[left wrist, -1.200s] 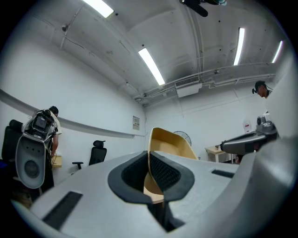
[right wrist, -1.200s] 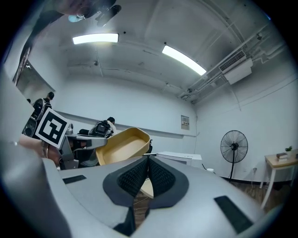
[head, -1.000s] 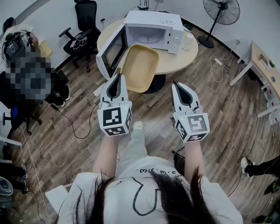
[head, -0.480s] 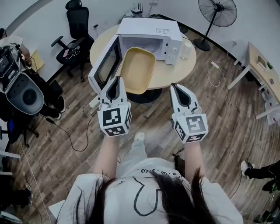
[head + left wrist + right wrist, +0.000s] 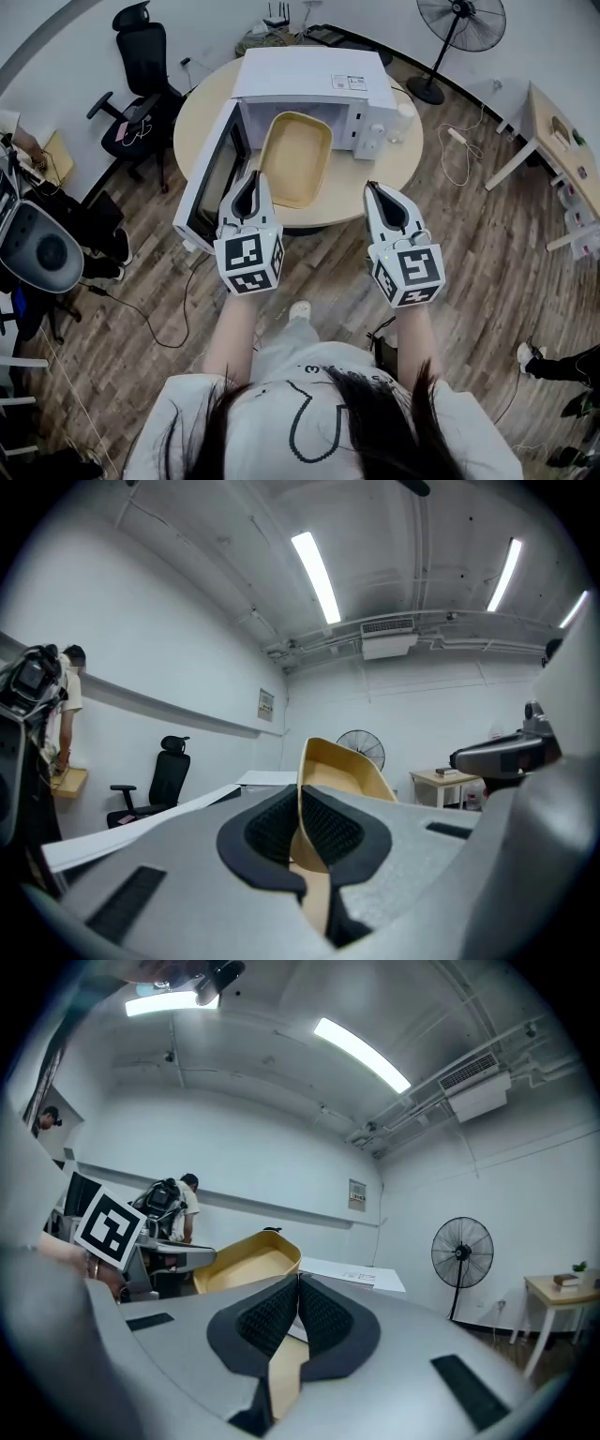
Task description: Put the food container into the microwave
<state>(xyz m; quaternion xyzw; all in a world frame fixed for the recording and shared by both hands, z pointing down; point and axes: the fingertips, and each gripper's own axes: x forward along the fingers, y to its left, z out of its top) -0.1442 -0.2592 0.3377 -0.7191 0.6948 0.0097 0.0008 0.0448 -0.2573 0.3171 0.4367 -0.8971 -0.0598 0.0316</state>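
Head view: left gripper [image 5: 251, 184] is clamped on the near left rim of the container [image 5: 296, 157], which is yellow, open side up and empty as far as its floor shows. The container hangs over the table [image 5: 197, 122] in front of the microwave [image 5: 309, 75], with the door [image 5: 208, 187] swung wide to the left. Its far end sits at the mouth of the cavity; from above I cannot tell whether it has crossed the threshold. The cavity itself is hidden under the microwave's top. Right gripper [image 5: 373, 192] hovers at the table's near edge, apart from the container. A pale object [image 5: 403, 118] right of the microwave is too small to identify. Left gripper view: both pads are pressed onto the container's wall, which runs up between them; the rest of the container rises edge-on, so its inside is hard to read. Microwave is cut off behind the jaws. Right gripper view: pads meet at the tips, gripping nothing. A tan strip shows in the gap below them; I cannot tell what it is. The container shows off to the left.
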